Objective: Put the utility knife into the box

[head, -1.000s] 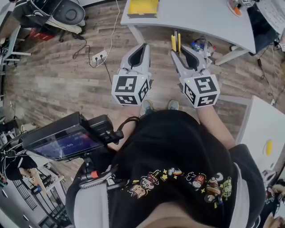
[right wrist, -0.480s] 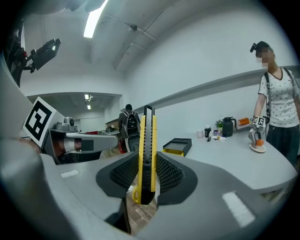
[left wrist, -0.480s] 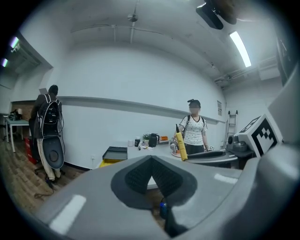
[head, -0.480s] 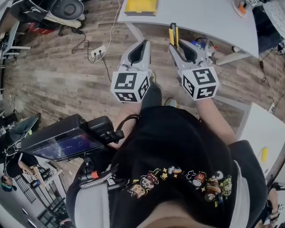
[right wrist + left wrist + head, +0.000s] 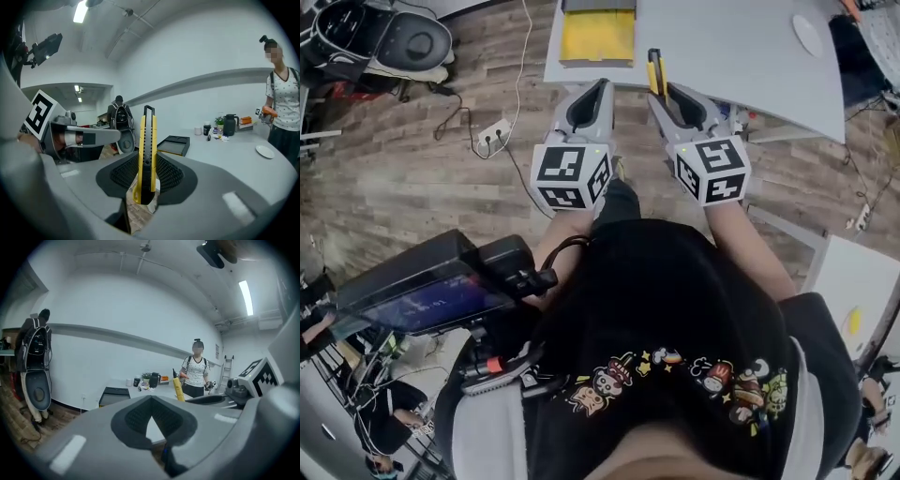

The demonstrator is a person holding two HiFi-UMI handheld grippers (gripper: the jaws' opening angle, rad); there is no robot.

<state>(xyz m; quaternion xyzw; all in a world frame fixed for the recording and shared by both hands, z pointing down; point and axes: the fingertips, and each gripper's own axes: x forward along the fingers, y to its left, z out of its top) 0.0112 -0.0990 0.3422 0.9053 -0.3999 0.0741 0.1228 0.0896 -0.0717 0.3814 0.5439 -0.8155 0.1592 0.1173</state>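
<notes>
My left gripper (image 5: 605,86) is pinched together on nothing. My right gripper (image 5: 661,92) is clamped on the one utility knife (image 5: 654,71), whose rear end is hidden between the pads in the head view. Its long axis runs straight out along the jaws, tip pointing away from me over the counter's (image 5: 722,37) near edge. Beyond it, by the near left corner, sits the one box (image 5: 597,36), its far rim hard to make out.
</notes>
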